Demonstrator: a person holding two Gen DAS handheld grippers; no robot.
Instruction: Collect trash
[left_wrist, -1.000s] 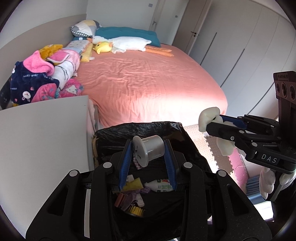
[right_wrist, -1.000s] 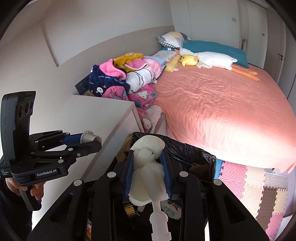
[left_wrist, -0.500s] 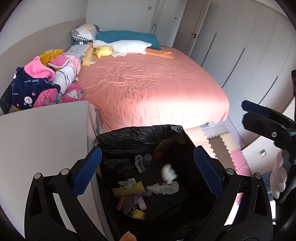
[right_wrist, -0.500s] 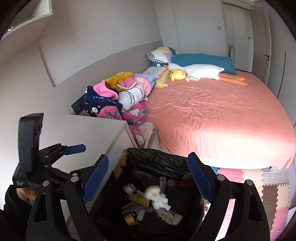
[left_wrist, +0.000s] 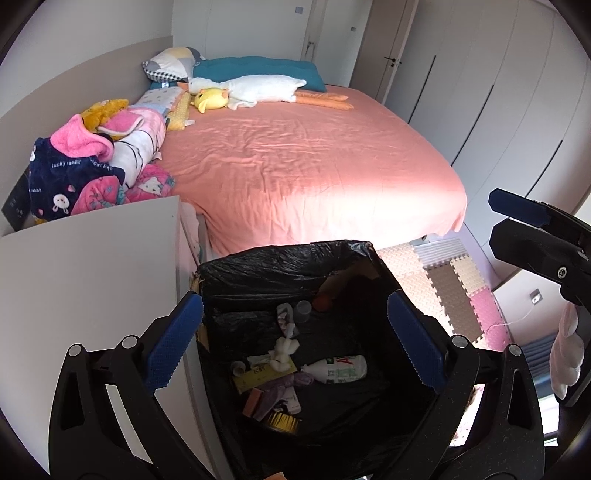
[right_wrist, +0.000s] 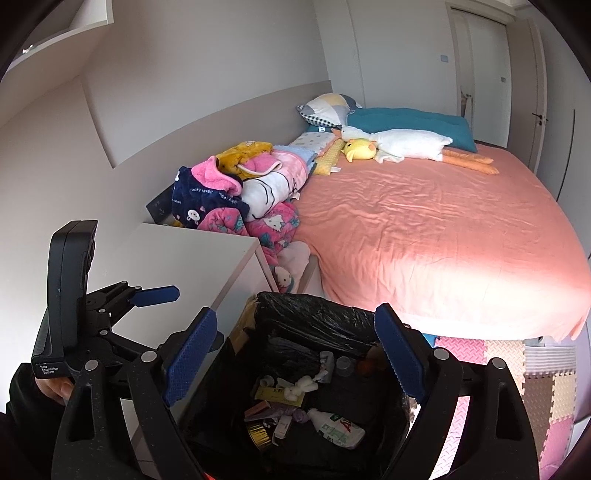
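A bin lined with a black bag (left_wrist: 280, 258) (right_wrist: 314, 310) stands between the white nightstand and the bed. Several pieces of trash lie inside: a white crumpled wad (left_wrist: 282, 350) (right_wrist: 301, 386), a white bottle (left_wrist: 338, 369) (right_wrist: 338, 430), a small grey cup (left_wrist: 303, 309) (right_wrist: 343, 365), and wrappers. My left gripper (left_wrist: 293, 341) is wide open and empty above the bin; it also shows in the right wrist view (right_wrist: 155, 295). My right gripper (right_wrist: 293, 358) is wide open and empty above the bin; it also shows in the left wrist view (left_wrist: 517, 214).
A white nightstand (left_wrist: 81, 266) (right_wrist: 184, 254) stands left of the bin. A bed with a pink sheet (left_wrist: 306, 158) (right_wrist: 424, 229) lies behind, with piled clothes (left_wrist: 92, 158) and plush toys (left_wrist: 251, 88). Foam floor mats (left_wrist: 443, 280) (right_wrist: 535, 376) lie to the right.
Both grippers opened over the bin. The grey cup fell from the left one and the white wad from the right one; both now lie in the bin. Both grippers rose slightly.
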